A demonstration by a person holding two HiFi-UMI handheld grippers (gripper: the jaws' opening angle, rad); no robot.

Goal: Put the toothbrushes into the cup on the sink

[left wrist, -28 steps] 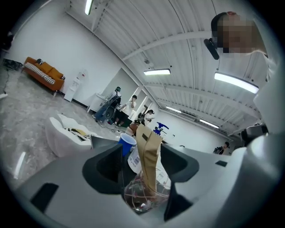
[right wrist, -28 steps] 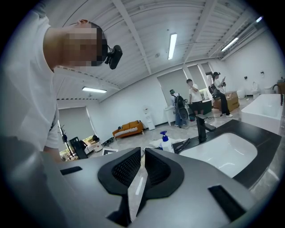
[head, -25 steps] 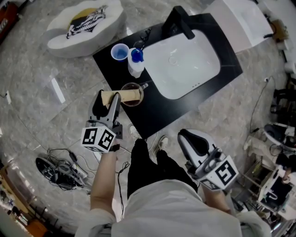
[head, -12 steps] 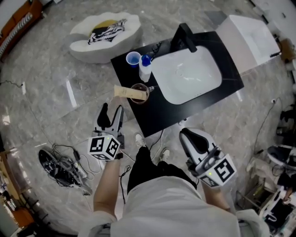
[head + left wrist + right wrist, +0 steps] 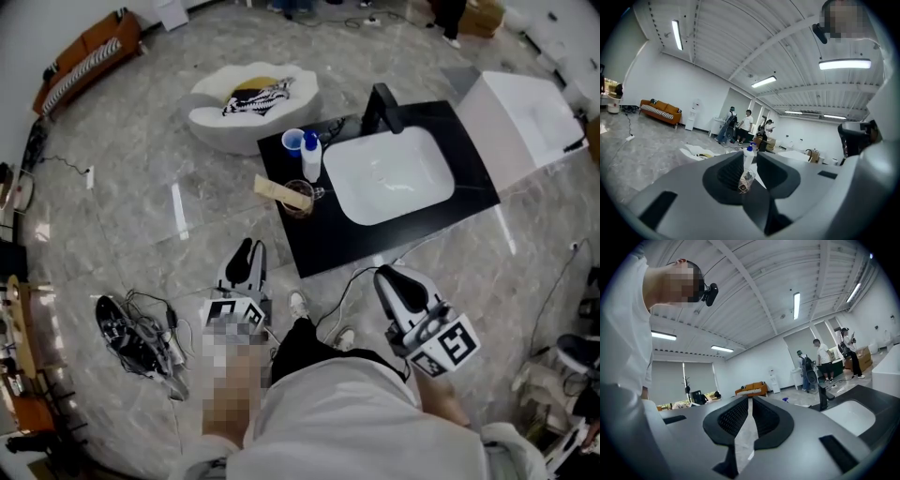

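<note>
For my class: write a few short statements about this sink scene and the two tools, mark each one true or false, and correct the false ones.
1. The blue cup stands on the black counter, outside the basin. True.
2. The left tool grips a toothbrush. False: nothing is between its jaws, which are closing.
3. The white bottle lies inside the basin. False: it stands upright on the counter beside the blue cup.
4. The left tool and the right tool are both off the counter, close to the person. True.
</note>
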